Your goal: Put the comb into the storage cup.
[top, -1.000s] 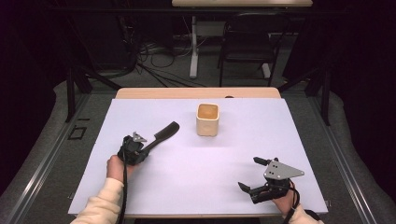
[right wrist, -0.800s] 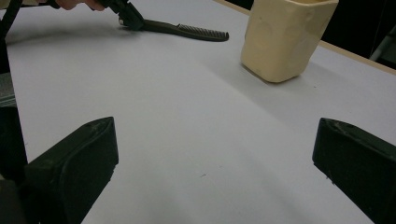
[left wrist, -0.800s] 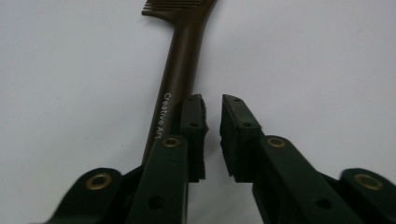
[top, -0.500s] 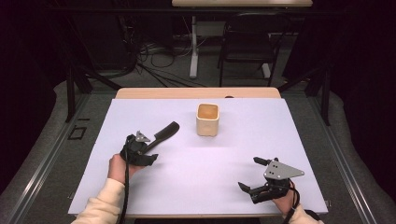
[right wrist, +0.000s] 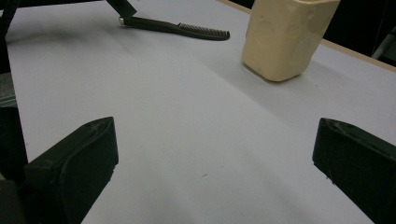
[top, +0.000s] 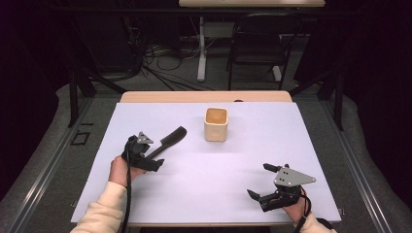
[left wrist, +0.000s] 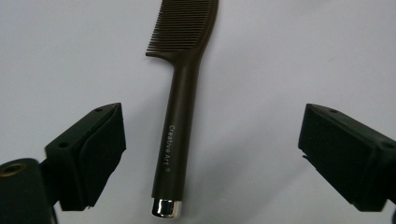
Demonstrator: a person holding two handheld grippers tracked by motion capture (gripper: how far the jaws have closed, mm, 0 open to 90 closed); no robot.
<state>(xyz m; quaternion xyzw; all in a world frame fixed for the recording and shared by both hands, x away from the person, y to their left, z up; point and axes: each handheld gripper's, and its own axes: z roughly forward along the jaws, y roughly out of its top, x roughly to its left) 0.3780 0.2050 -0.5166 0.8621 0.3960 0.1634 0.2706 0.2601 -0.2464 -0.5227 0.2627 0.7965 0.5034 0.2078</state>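
left gripper view, comb flat on table between left tool jaws just opening wide, untouched

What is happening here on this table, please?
A person works at a table covered with a white sheet, with a gripper in each hand. The left gripper sits over the handle of a dark comb that lies flat on the sheet; its jaws have just been opening, and they stand wide on either side of the handle without touching it. The right gripper rests open near the front edge, holding nothing. A cream cup stands upright beyond the comb.
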